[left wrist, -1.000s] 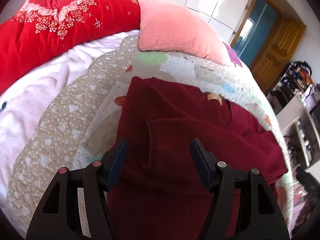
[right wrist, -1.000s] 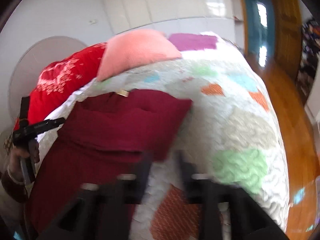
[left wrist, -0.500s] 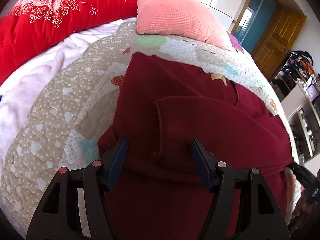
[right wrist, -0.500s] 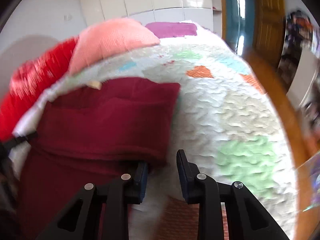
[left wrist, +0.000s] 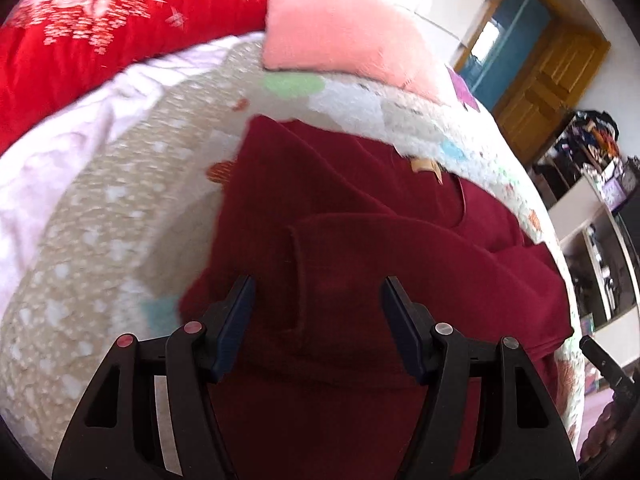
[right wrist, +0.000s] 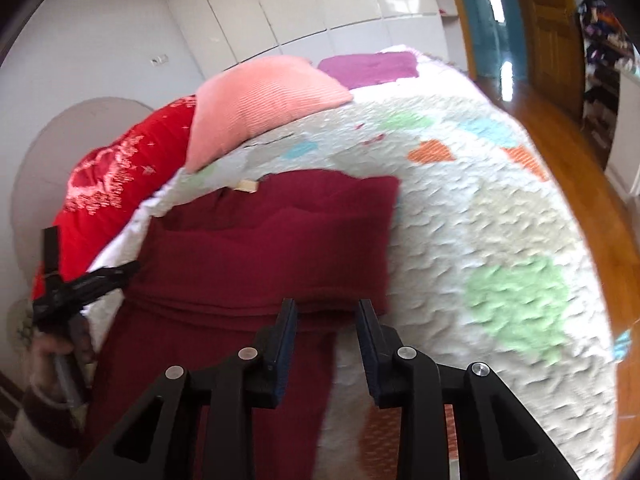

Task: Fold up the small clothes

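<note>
A dark red sweater [left wrist: 360, 264] lies spread on the quilt [right wrist: 480, 216] of a bed, with its neck label toward the pillow end and its lower part running out of the bottom of both views. Both sleeves are folded across the chest: in the left wrist view a cuff [left wrist: 298, 276] lies between the fingers of the left gripper [left wrist: 316, 304], and in the right wrist view the folded part ends in a straight edge close to the right-hand side of the sweater.

The left gripper stands wide above the cloth, its jaws apart with only flat sweater between them; the pads press on nothing. In the right wrist view it shows as a dark blurred shape at the sweater's left edge [right wrist: 86, 288], held by a hand [right wrist: 60, 356] that is partly cut off by the frame.

The right gripper [right wrist: 326, 308] hangs at the lower edge of the folded sleeve, jaws narrow with a gap between them. The sleeve's hem sits right at the fingertips, and whether the pads pinch it is hard to make out, so its grip cannot be told.

A pink pillow [right wrist: 260, 100] and a red blanket [left wrist: 100, 28] lie at the head of the bed. Both views are smeared by blur.
</note>
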`<state>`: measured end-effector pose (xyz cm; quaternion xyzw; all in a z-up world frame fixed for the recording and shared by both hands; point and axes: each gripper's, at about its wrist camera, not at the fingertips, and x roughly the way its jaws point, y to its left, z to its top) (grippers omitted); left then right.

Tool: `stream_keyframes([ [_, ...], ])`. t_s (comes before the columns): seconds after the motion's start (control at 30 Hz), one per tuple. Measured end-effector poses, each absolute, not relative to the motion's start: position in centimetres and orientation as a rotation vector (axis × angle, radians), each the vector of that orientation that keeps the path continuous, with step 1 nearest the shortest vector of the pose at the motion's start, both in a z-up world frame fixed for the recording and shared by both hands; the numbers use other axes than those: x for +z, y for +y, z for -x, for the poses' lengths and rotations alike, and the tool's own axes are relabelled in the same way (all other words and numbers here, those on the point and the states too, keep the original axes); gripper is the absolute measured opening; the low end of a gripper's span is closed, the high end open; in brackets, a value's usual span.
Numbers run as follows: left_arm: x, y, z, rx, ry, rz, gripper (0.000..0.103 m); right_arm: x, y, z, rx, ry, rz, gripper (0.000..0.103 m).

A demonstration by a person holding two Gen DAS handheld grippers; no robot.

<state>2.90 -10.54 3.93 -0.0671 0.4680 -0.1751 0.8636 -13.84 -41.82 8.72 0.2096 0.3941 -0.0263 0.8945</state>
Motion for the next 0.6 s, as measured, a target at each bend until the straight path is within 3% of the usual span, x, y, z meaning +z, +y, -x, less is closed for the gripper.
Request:
stream_keyframes([
  [0.07, 3.9, -11.7, -3.0, -0.382, 0.978, 0.111, 0.041, 8.5, -41.4, 13.6, -0.053, 0.820, -0.434, 0.029],
  [0.1, 3.9, -12.3, -3.2, -0.370, 0.982, 0.076, 0.023, 8.5, -41.3, 13.7, -0.055, 0.819, -0.435, 0.029],
  [0.2, 4.2, -12.8, -3.8, -0.378, 0.977, 0.057, 0.011, 8.5, -41.7, 13.7, -0.062, 0.818, -0.453, 0.029],
  [0.37, 7.7, -10.2, -4.1, -0.367, 0.879, 0.102, 0.010, 8.8, -42.5, 14.0, -0.081, 0.804, -0.464, 0.029],
  [0.43, 8.5, -9.0, -4.5, -0.320, 0.854, 0.102, 0.003, 9.0, -42.7, 13.9, -0.086, 0.795, -0.465, 0.029],
  [0.6, 6.1, -7.2, -6.0, -0.253, 0.932, 0.121, 0.003, 9.2, -42.1, 11.9, -0.070, 0.791, -0.440, 0.029],
])
